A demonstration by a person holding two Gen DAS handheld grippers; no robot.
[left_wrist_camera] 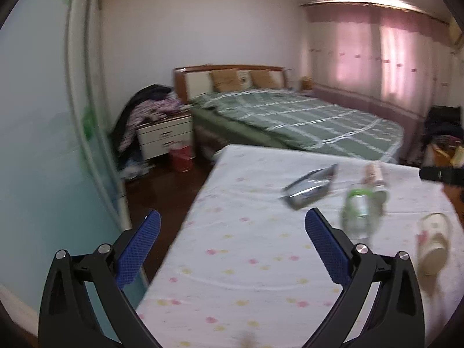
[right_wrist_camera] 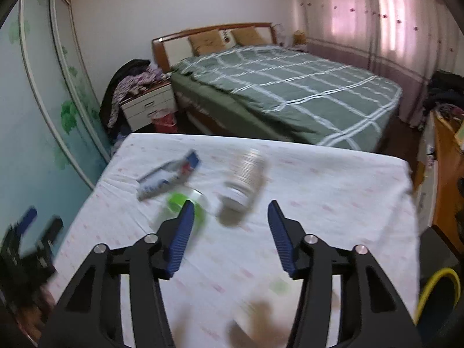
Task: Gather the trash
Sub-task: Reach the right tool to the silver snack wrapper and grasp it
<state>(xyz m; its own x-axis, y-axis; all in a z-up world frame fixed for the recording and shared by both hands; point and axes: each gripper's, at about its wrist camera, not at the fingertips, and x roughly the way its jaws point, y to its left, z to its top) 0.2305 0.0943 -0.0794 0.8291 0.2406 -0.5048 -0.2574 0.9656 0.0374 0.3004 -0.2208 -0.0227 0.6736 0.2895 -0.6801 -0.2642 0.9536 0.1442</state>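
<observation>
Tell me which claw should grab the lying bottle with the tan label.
Right. The right claw is open and the bottle lies just beyond its tips, roughly centered. The left claw, also open, points at bare sheet, with that bottle far off to its right.

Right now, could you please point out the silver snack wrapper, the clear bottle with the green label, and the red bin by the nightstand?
silver snack wrapper [left_wrist_camera: 308, 187]: left wrist view, middle of the foil.
clear bottle with the green label [left_wrist_camera: 358, 213]: left wrist view, its body.
red bin [right_wrist_camera: 165, 121]: right wrist view, its front wall.
</observation>
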